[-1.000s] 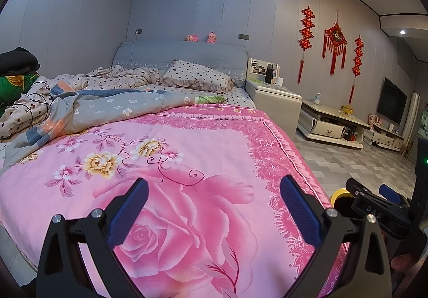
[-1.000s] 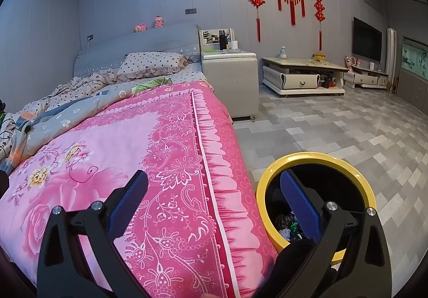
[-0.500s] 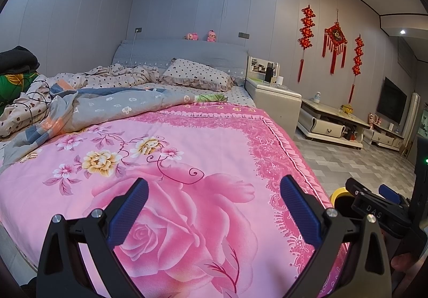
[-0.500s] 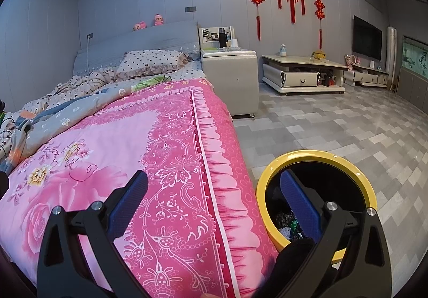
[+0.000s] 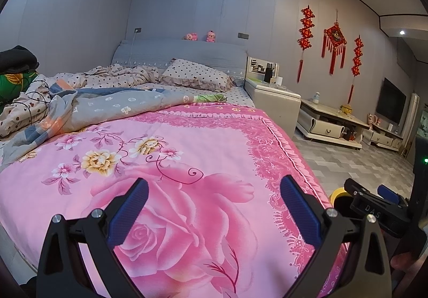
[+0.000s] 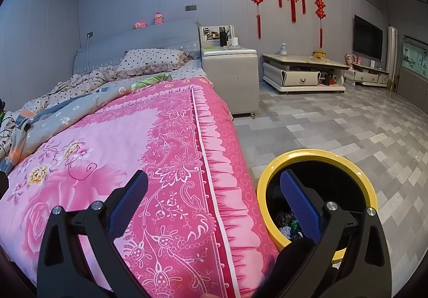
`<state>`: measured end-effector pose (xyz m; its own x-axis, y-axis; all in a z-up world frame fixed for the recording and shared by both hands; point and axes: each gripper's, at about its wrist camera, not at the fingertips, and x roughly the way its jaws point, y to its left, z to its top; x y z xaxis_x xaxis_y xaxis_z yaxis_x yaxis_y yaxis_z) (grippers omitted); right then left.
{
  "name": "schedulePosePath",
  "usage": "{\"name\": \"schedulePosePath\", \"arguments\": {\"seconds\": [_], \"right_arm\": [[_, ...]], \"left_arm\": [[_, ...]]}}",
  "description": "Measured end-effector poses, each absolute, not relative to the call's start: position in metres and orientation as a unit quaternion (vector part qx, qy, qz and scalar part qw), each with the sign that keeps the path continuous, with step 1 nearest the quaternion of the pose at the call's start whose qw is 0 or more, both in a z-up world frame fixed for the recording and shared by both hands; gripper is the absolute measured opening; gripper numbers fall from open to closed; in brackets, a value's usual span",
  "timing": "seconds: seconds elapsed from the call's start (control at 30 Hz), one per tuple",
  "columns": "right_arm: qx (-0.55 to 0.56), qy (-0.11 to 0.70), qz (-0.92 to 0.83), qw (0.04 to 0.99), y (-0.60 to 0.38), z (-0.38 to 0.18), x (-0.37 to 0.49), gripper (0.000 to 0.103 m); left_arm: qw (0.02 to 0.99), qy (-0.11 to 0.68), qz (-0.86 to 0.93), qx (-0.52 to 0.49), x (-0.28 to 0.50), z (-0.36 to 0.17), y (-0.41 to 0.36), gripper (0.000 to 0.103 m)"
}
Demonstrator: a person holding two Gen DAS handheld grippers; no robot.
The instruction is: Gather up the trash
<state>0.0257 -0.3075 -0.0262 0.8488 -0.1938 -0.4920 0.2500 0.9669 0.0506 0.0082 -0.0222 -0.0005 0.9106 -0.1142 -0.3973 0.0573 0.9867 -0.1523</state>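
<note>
Two grippers, the left gripper [image 5: 214,207] and the right gripper [image 6: 214,201], hang wide open and empty over the big pink bed [image 5: 187,164], beside the yellow bin [image 6: 317,157] holding trash [image 6: 287,220], with tiny letters "DAS" [image 5: 372,209].

The pink floral bedspread [image 5: 203,153] lies flat and bare toward the bed's foot, while a rumpled grey quilt [image 5: 107,108] crowds its head end. Beside the bed's right edge, the yellow-rimmed trash bin [image 6: 345,161] stands open-topped on bare tiled floor [image 6: 334,121].
</note>
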Motion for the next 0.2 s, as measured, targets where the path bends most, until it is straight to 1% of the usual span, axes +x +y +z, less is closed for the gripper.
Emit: {"name": "schedulePosePath", "arguments": {"seconds": [0.2], "right_arm": [[0.057,0.253,-0.114,0.959,-0.3068,-0.0275,0.0266,0.095]], "left_arm": [[0.974,0.211,-0.043,-0.073,0.0095,0.0016,-0.0227,0.095]]}}
